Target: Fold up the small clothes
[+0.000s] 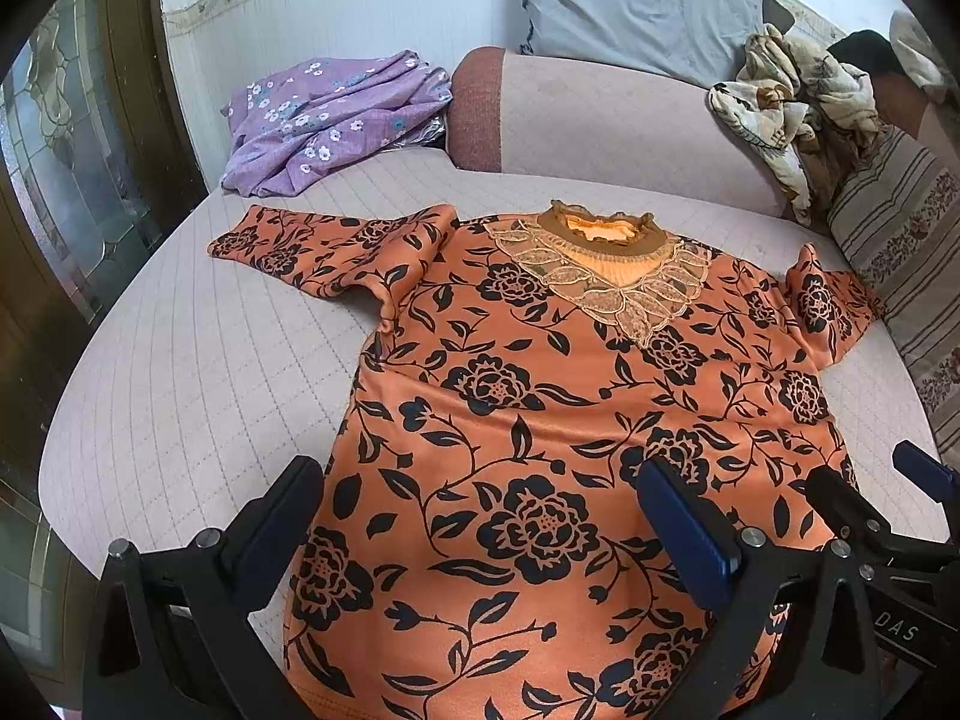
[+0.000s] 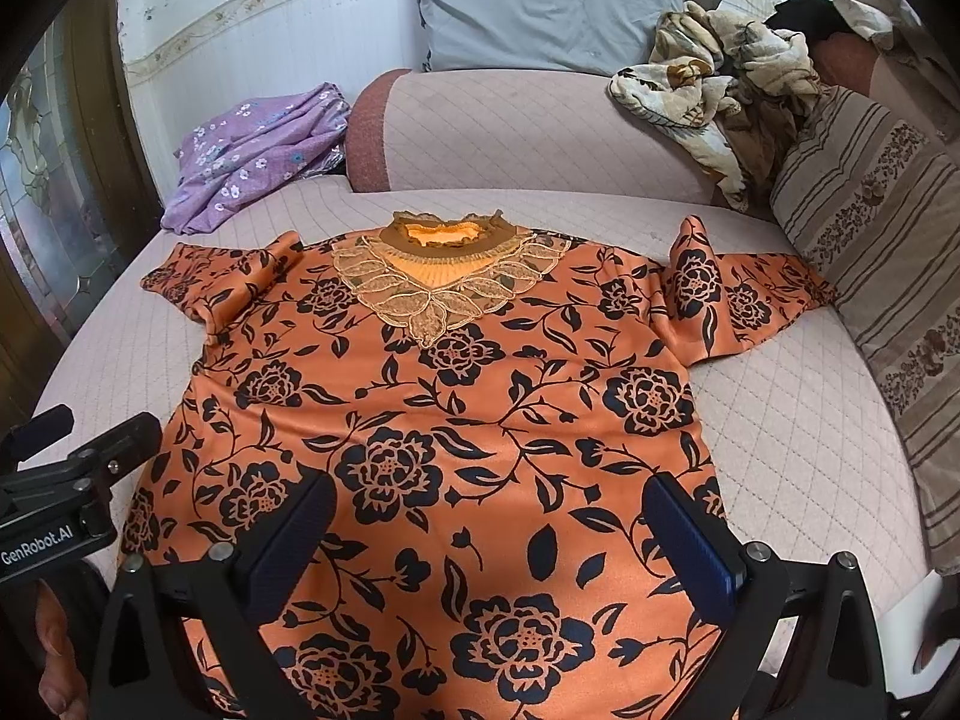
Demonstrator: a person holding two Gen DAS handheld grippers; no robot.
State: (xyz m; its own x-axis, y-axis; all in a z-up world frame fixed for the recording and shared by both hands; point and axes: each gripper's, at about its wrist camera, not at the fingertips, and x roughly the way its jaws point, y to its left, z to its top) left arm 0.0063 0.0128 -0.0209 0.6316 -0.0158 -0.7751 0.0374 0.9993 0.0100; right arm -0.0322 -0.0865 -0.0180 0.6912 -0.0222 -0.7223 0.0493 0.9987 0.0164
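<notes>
An orange top with black flowers (image 1: 540,396) lies spread flat, front up, on the quilted pink bed, lace collar (image 1: 600,264) at the far end and both short sleeves out to the sides. It also shows in the right wrist view (image 2: 456,420). My left gripper (image 1: 486,498) is open and empty, hovering over the hem's left part. My right gripper (image 2: 492,516) is open and empty over the hem's right part. The right gripper shows at the right edge of the left wrist view (image 1: 870,498), and the left gripper at the left edge of the right wrist view (image 2: 84,450).
A crumpled purple flowered cloth (image 1: 336,120) lies at the far left. A pink bolster (image 1: 600,120) and grey pillow (image 1: 636,6) lie behind the top. A beige patterned garment (image 1: 792,114) and a striped cushion (image 1: 900,252) sit at right. A glass door (image 1: 66,168) stands at left.
</notes>
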